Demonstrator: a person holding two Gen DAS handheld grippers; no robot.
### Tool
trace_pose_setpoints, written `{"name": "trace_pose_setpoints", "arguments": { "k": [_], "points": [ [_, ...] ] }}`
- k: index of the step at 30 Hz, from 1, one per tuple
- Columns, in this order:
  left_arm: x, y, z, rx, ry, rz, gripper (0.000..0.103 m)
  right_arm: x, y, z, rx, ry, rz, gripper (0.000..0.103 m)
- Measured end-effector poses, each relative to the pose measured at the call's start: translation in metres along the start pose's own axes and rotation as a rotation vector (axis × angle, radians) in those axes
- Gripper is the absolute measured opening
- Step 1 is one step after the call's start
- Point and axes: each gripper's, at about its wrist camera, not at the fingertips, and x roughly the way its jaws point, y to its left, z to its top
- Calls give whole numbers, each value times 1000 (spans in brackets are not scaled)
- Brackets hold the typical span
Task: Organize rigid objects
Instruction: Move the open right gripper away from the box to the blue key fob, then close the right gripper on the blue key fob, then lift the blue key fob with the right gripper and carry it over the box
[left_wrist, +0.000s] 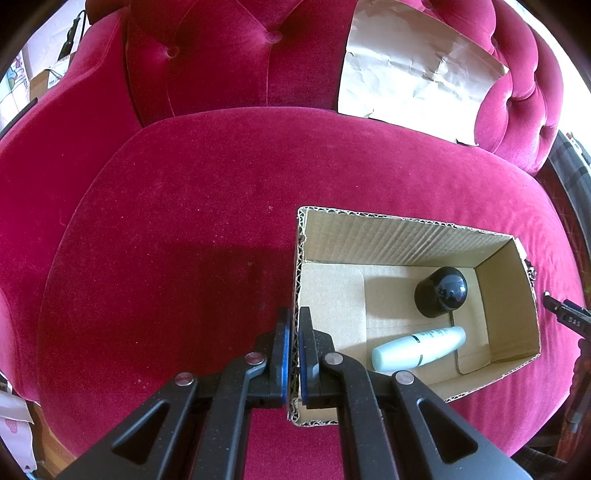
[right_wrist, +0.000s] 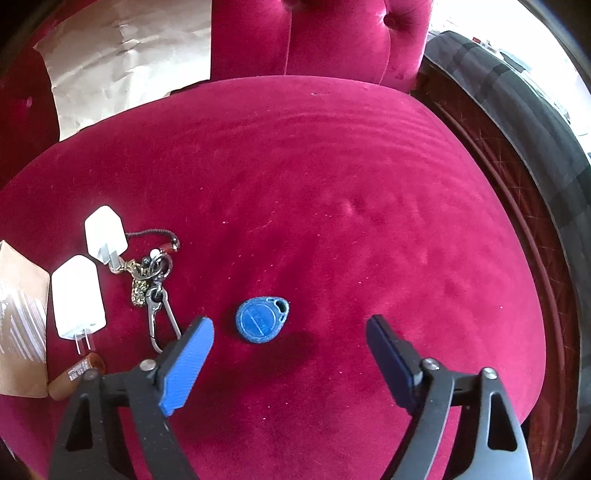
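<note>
My left gripper (left_wrist: 294, 325) is shut on the left wall of an open cardboard box (left_wrist: 406, 236) that stands on the red velvet seat (left_wrist: 207, 206). Inside the box lie a black round-topped cap (left_wrist: 441, 291) and a pale green tube (left_wrist: 417, 349). My right gripper (right_wrist: 291, 328) is open and empty, its blue pads (right_wrist: 190, 363) low over the seat. A blue key fob (right_wrist: 262, 320) lies between the fingers, nearer the left one. Left of it lie a key ring with carabiner (right_wrist: 157, 280), two white plug adapters (right_wrist: 77, 295) (right_wrist: 105, 233) and a brown cylinder (right_wrist: 75, 374).
The box's outer wall (right_wrist: 20, 317) shows at the left edge of the right wrist view. Crumpled brown paper (left_wrist: 413, 70) leans on the tufted backrest. The seat's wooden rim (right_wrist: 524, 206) and dark striped fabric (right_wrist: 535, 122) are at the right. The other gripper's tip (left_wrist: 565, 317) shows beside the box.
</note>
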Motion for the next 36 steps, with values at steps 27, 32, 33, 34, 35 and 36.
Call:
{"name": "trace_pose_setpoints", "arguments": {
  "k": [27, 32, 33, 34, 35, 36],
  "points": [
    [0, -1, 0, 1, -4, 3, 3, -6, 4, 3, 28, -25, 67, 33],
    [0, -1, 0, 3, -5, 3, 3, -27, 15, 7, 10, -76, 83, 33],
    [0, -1, 0, 1, -5, 3, 3, -30, 17, 8, 9, -83, 88, 33],
    [0, -1, 0, 2, -5, 3, 3, -34, 19, 8, 7, -90, 91, 33],
    [0, -1, 0, 3, -5, 4, 3, -38, 22, 9, 3, -101, 95, 33],
    [0, -1, 0, 2, -6, 3, 3, -42, 24, 10, 0, -108, 100, 33]
  ]
}}
